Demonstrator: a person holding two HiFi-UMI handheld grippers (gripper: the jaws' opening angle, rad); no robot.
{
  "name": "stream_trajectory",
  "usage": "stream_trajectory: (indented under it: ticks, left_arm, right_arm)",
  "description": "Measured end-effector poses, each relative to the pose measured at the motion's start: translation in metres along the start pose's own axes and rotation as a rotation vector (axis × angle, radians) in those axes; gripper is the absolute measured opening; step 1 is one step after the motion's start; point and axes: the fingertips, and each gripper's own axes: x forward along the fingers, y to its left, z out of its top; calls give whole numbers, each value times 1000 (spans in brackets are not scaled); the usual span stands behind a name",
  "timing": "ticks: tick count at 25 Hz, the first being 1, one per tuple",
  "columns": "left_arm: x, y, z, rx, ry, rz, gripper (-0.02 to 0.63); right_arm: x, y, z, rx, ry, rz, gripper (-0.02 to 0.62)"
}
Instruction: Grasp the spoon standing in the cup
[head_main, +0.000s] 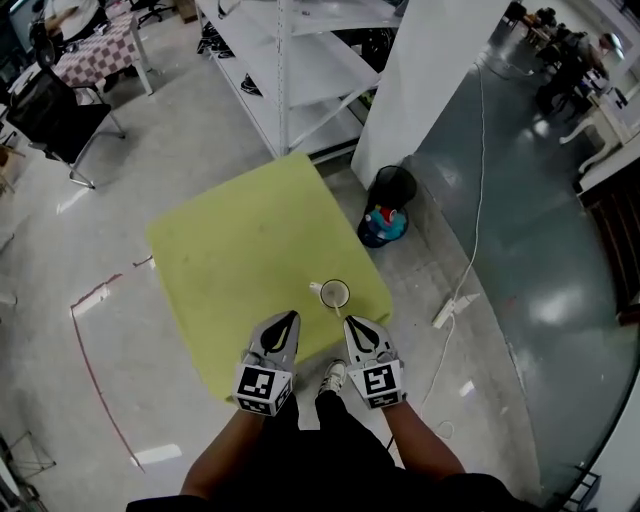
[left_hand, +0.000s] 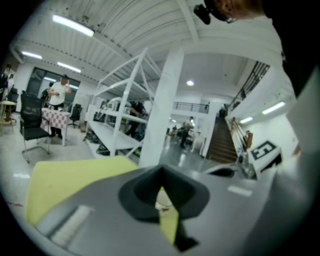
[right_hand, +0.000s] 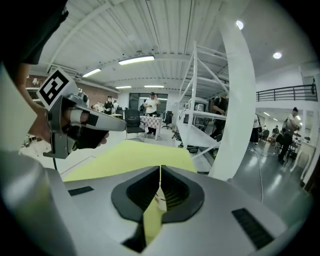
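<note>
A white cup (head_main: 333, 294) stands on the yellow-green table (head_main: 240, 250) near its front right corner. Whether a spoon stands in it I cannot make out from the head view. My left gripper (head_main: 289, 319) hovers just short of the cup on its left, jaws shut and empty. On the cup's right, my right gripper (head_main: 353, 324) sits equally close, also shut with nothing in it. Through the slit of the left gripper (left_hand: 161, 174) and of the right gripper (right_hand: 160, 170) only a sliver of the cup (right_hand: 160, 198) shows.
A black bin (head_main: 388, 206) with coloured rubbish stands beyond the table's right corner beside a white pillar (head_main: 430, 80). White shelving (head_main: 290, 70) is behind the table. A power strip and cable (head_main: 446, 314) lie on the floor to the right. A black chair (head_main: 50, 115) stands far left.
</note>
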Motion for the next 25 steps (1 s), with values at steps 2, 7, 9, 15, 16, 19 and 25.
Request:
stream_trajectory:
  ticks: [2, 7, 9, 15, 16, 19, 25]
  left_arm:
    - [3, -1, -9, -10, 15, 6, 6]
    - [13, -4, -29, -16, 47, 20, 6]
    - [16, -4, -33, -29, 47, 29, 6]
    - [19, -2, -43, -32, 62, 32, 6]
    - [18, -1, -45, -33, 66, 37, 6]
    - [17, 3, -48, -34, 75, 47, 6]
    - [15, 8, -56, -36, 91, 58, 6]
  right_arm:
    - [4, 0, -16, -6, 28, 15, 8]
    - [17, 4, -48, -25, 79, 49, 14]
    - [24, 10, -60, -26, 101, 78, 76]
    - [46, 17, -76, -10, 128, 92, 138]
    - [49, 17, -78, -5, 131, 87, 138]
    - [55, 14, -80, 8, 116, 77, 135]
    - [63, 9, -85, 16, 104, 63, 103]
